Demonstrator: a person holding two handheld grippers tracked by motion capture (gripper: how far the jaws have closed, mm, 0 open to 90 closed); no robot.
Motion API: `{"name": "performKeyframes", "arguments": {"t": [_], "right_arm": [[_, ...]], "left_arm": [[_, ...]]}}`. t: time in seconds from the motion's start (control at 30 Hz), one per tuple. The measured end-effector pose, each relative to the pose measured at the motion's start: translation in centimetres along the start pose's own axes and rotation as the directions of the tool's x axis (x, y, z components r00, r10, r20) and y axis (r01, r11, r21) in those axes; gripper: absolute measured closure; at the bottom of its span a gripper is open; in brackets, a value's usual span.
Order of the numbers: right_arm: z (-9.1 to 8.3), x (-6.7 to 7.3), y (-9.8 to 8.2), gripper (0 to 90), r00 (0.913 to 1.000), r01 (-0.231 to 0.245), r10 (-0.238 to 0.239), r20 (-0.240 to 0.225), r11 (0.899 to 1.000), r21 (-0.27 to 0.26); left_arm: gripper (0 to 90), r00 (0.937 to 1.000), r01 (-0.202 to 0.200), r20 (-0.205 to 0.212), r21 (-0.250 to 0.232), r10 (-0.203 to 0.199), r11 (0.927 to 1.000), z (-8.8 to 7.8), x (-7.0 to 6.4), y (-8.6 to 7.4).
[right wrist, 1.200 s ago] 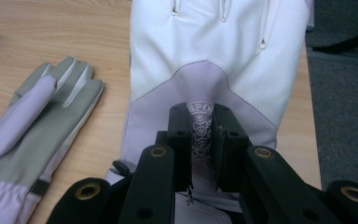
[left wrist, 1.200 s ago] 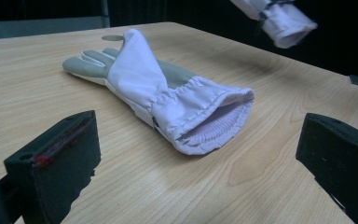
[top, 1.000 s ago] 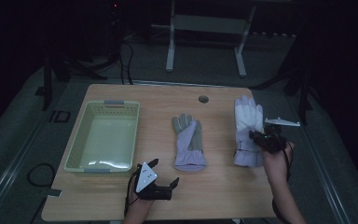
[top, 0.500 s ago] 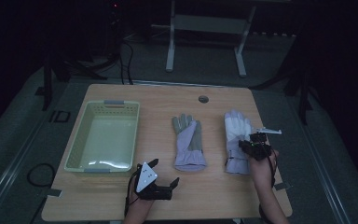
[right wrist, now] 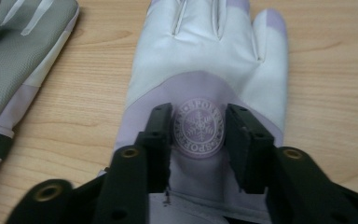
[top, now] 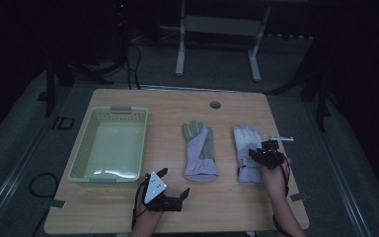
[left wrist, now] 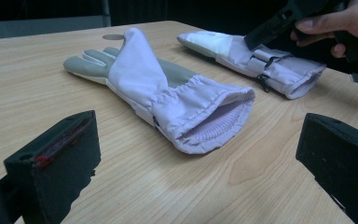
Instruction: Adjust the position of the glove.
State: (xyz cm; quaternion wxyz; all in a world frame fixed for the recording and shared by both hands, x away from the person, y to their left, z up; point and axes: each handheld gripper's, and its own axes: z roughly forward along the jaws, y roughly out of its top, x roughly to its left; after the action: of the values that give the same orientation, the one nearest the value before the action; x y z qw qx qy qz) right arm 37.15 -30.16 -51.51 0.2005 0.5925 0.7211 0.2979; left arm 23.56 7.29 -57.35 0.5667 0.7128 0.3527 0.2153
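Two pale lilac gloves lie flat on the wooden table (top: 227,207). The middle glove (top: 199,148) (left wrist: 144,79) shows its grey palm. The right glove (top: 246,140) (right wrist: 205,60) lies back up, with a round snowflake logo. My right gripper (top: 256,154) (right wrist: 198,122) points down at that glove. Its jaws have just been opening and now stand apart on either side of the logo, not pressing it. My left gripper (top: 174,181) (left wrist: 200,140) rests near the front edge, open wide, facing the middle glove's cuff. The right gripper (left wrist: 284,21) and its hand show beyond.
A pale green plastic basket (top: 81,148) stands on the left half of the table. A round cable hole (top: 215,104) sits at the back edge. Metal stand legs (top: 180,49) rise from the floor behind the table.
The right hand has carried the right glove leftwards and down onto the table. Its jaws, shut on the glove before, now stand parted. The left gripper has not moved.
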Motion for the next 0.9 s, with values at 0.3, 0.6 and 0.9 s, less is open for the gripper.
{"name": "performKeyframes", "arguments": {"t": [0.3, 0.6, 0.9], "right_arm": [[-1.5, -1.7, 0.6, 45.1, 0.9933, 0.058, -0.063, -0.097, 0.997, -0.046], [-0.2, -2.1, 0.0, 39.9, 0.9896, 0.079, -0.083, -0.117, 0.996, -0.033], [2.1, -2.2, -0.9, 43.6, 0.9877, 0.098, -0.097, -0.122, 0.995, 0.006]], "left_arm": [[0.0, 1.0, 0.003, 0.0, 0.0, -0.003, 1.0, 0.0, 0.0, 0.0], [0.0, 1.0, 0.003, 0.001, 0.0, -0.003, 1.0, 0.0, 0.0, 0.0], [0.0, 1.0, 0.003, 0.001, -0.001, -0.003, 1.0, 0.0, 0.0, 0.0]]}}
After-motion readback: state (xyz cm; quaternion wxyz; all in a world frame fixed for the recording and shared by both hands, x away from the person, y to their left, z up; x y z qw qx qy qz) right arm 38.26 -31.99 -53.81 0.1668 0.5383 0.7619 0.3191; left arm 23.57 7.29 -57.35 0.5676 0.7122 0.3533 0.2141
